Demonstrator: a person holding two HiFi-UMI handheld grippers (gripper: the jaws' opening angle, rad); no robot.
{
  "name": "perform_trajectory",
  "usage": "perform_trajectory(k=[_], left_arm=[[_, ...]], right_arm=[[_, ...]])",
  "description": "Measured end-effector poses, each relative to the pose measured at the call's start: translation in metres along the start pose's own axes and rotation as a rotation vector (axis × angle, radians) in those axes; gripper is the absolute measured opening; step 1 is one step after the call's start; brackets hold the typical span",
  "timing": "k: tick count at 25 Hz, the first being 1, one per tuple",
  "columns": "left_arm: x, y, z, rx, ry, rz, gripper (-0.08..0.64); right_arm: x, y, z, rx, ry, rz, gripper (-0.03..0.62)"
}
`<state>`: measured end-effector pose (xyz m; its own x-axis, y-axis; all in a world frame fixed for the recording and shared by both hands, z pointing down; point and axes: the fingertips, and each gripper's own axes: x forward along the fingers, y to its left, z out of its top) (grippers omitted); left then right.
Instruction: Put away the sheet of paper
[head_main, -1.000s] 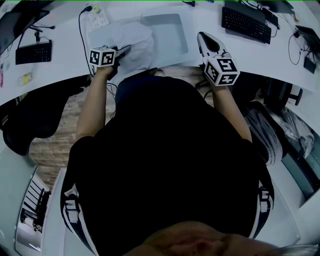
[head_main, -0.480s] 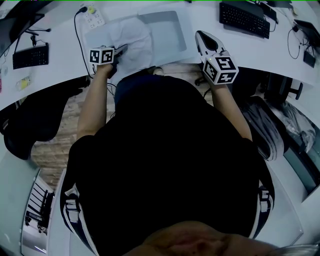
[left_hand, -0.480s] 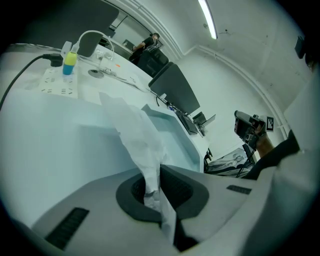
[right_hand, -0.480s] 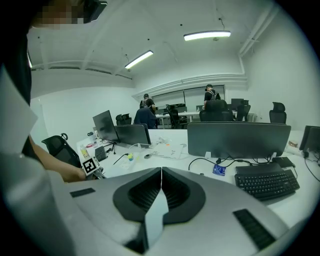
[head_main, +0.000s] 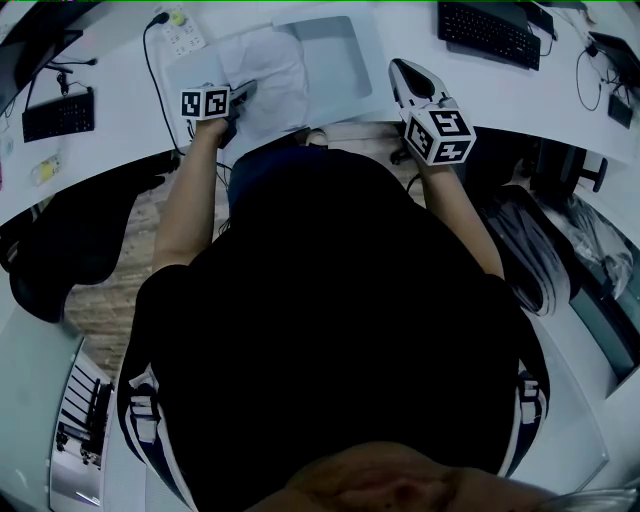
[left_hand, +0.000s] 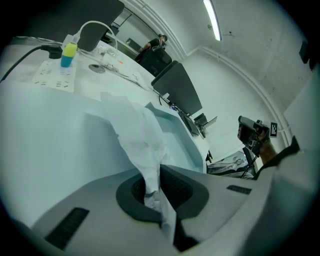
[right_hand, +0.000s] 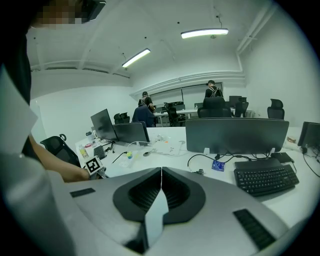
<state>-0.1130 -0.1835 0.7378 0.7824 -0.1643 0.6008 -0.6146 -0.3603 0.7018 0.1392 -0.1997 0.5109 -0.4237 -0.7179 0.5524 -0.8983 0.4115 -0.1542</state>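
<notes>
Left gripper (left_hand: 156, 186) is clamped on the crumpled sheet of paper (head_main: 268, 82), far left on the desk, at the shallow tray's (head_main: 342, 55) left edge. Judged not yet released. Right gripper (right_hand: 161, 174): closed, empty.

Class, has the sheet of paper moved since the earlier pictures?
Yes: the sheet of paper has sunk flatter against the grey tray, left tongs shut on it.

The pale grey shallow tray (head_main: 350, 55) lies open on its right half; a crumpled white sheet of paper (head_main: 265, 75) drapes its left. Right of it, bare white desk (head_main: 414, 30) gives passage up to a black keyboard (head_main: 488, 32). A white power strip (head_main: 180, 25) crowds the far left.
</notes>
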Motion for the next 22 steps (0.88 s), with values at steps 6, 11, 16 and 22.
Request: perform_trajectory(k=[6,11,16,22], left_arm=[[0.013,-0.005,0.001,0.009,0.012,0.000,0.020],[0.027,-0.010,-0.001,0.018,0.026,0.003,0.020],[0.036,-0.013,0.002,0.011,0.023,-0.003,0.020],[0.042,-0.016,0.009,-0.010,0.004,-0.015,0.020]], right_arm=[[-0.002,-0.005,-0.008,0.009,0.011,-0.013,0.015],[-0.004,-0.009,-0.015,0.016,0.022,-0.023,0.015],[-0.006,-0.010,-0.017,0.020,0.027,-0.028,0.015],[-0.011,-0.010,-0.020,0.024,0.031,-0.041,0.015]])
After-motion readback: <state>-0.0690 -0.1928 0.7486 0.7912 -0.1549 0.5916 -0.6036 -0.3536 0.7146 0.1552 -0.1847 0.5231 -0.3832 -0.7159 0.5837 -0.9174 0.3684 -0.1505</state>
